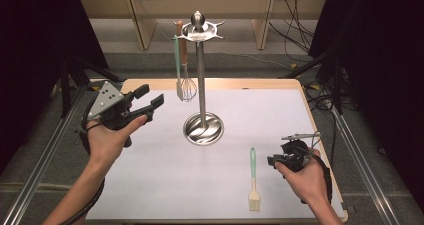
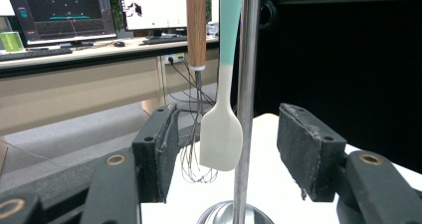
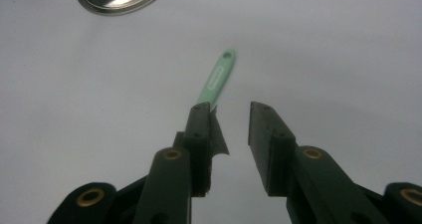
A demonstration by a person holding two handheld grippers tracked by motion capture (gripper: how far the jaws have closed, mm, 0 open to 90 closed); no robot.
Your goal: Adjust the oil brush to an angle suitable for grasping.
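A: Desk (image 1: pixel 150 195), white-topped with pale wood edging — stock and progress?

B: Largest item: tall polished steel utensil stand with round dished base (image 1: pixel 202 129), upright near the desk's middle, hooked ring at the top. Hung from that ring already: wire whisk with brown wooden handle (image 1: pixel 186 80) and mint-handled spatula with cream silicone blade (image 1: pixel 178 75), side by side on the stand's left. Lying flat on the desk, not yet hung: pastry brush with mint green handle and pale bristles (image 1: pixel 253 181), well right of the base, handle end toward the stand.

A: So, by judgement?

B: Two of three pieces racked, one left; pickup and hooking of the brush outstanding.

A: Left tool (image 1: pixel 145 105)?

B: Held up off the desk at the left, pointed toward the stand. Jaws spread wide, nothing between the pads. In the left gripper view, spatula (image 2: pixel 221 139), whisk (image 2: pixel 196 154) and steel post (image 2: pixel 245 109) seen beyond the gap, none touched.

A: Right tool (image 1: pixel 280 157)?

B: Low over the desk, just beside the brush handle. In the right gripper view, jaws parted moderately, empty; green handle (image 3: pixel 216 79) running away past the left-hand jaw tip, outside the gap. Contact with that jaw tip: cannot tell.
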